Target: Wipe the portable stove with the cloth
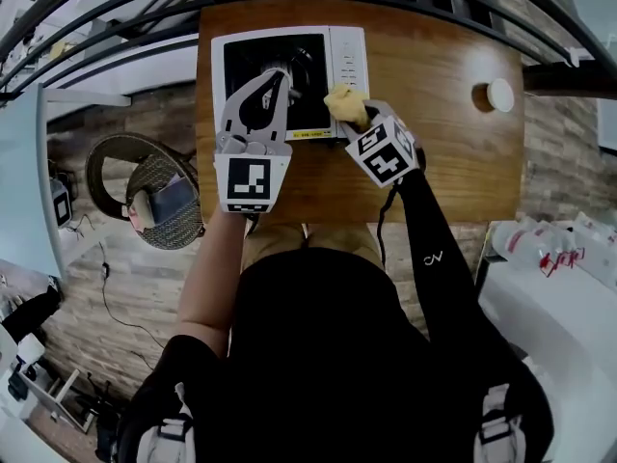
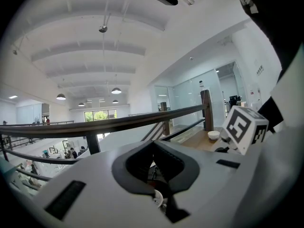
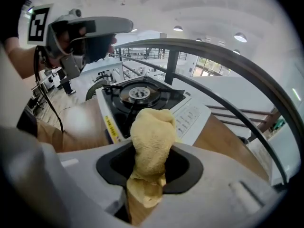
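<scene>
Upper centre: we held right gripper (image 1: pixel 349 114) clenched on cloth (image 1: pixel 344 100) at portable stove (image 1: pixel 347 61) edge for wiping; left gripper (image 1: pixel 282 73) closed, empty.

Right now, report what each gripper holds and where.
Right gripper clamps the yellow cloth near its bunched middle, a wad poking past the jaws. Left gripper holds nothing, jaws together.

This looks like a mezzanine in a large open office or lab building. A dark railing (image 2: pixel 118 123) runs along the far edge of the wooden bench (image 1: pixel 453 152), and beyond it people (image 2: pixel 72 153) stand about on a lower floor. Overhead is a white beamed ceiling (image 2: pixel 95 51) hung with pendant lamps (image 2: pixel 61 97). Glass partitions (image 2: pixel 209 87) line one side.
</scene>
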A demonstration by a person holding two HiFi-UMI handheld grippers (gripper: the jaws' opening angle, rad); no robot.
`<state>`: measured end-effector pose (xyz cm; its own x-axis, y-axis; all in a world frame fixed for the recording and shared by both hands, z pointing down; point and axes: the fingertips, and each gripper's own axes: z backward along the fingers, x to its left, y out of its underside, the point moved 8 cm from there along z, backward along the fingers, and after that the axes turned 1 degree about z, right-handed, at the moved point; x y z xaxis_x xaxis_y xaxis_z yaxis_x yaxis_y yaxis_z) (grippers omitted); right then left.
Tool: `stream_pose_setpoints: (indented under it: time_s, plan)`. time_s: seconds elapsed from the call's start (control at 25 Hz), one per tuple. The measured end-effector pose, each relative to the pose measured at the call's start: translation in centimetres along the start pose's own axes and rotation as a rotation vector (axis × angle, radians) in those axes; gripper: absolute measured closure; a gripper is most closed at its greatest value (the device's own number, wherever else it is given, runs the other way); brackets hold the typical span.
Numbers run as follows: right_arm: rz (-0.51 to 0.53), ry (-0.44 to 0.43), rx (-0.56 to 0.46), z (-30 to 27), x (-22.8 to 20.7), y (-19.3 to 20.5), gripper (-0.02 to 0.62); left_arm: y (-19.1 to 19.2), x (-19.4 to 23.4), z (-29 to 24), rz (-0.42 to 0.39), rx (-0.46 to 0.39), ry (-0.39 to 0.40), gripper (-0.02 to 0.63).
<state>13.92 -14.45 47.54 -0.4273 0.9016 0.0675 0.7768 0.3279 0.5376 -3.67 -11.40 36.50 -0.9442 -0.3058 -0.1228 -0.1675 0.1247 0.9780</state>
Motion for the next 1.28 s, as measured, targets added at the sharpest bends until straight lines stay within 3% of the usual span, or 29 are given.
stream_pose_setpoints:
  time_s: [0.2,0.6,0.96,1.16,1.28]
  plan:
    - [0.019,-0.020,-0.026,1.3,3.3,2.8,0.454,-0.3,-0.7,1.9,0.000,-0.008,-0.044,0.598]
    - [0.035,0.019,-0.031,1.0,3.1,3.0,0.454,-0.7,0.5,5.8,-0.024,0.011,-0.116,0.598]
    - [-0.037,0.093,0.019,-0.5,7.7,-0.1,0.454,1.5,5.0,8.0,-0.022,0.025,-0.074,0.598]
    - [-0.213,0.206,0.043,-1.1,9.9,-1.8,0.454,2.9,8.9,9.2,0.011,0.039,-0.022,0.598]
    - [-0.320,0.217,0.020,-1.7,12.7,-3.0,0.454,3.6,11.5,9.9,0.020,0.034,0.012,0.598]
